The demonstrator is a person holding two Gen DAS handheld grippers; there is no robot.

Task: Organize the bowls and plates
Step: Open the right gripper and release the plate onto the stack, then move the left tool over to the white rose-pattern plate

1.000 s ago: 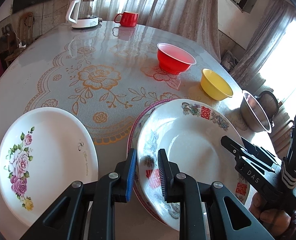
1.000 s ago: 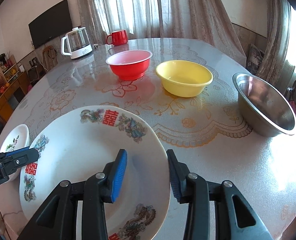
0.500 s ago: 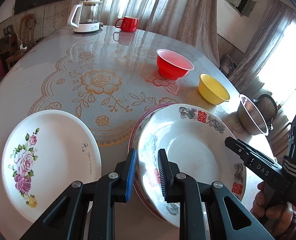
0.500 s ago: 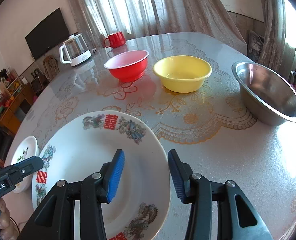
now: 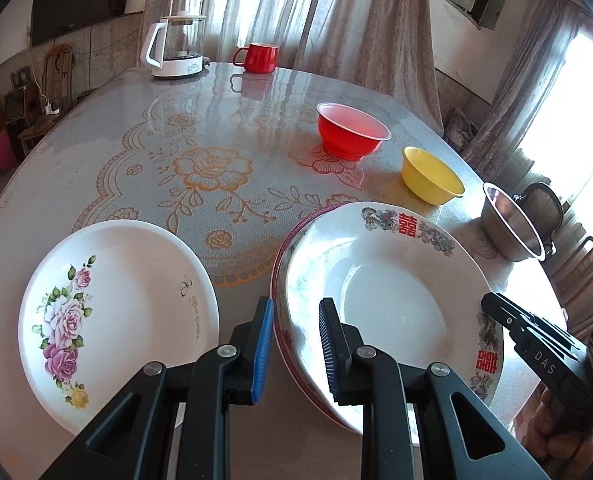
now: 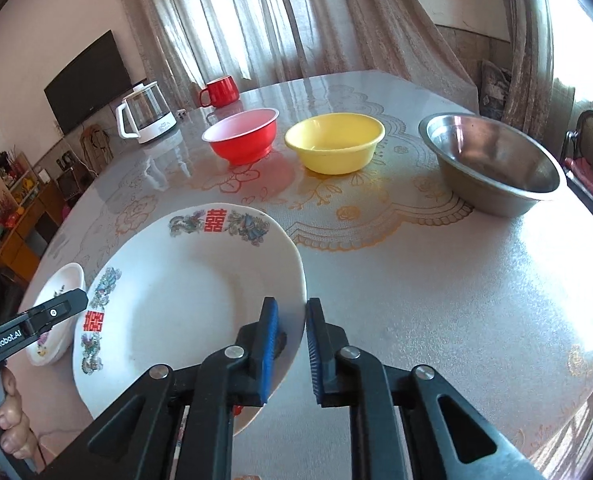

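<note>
Glossy round plate — scalloped rim

red bowl, yellow bowl — rose-patterned white plate

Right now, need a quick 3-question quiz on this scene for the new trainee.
1. How many bowls stand on the table? A) two B) three C) four
2. True or false: the double-happiness plate lies directly on the table.
3. Which plate's rim sits between the pads of the right tongs?

Key:
1. B: red bowl, yellow bowl, steel bowl.
2. False: it sits on a pink-rimmed plate.
3. The double-happiness plate; the tongs are closing on its rim.
</note>
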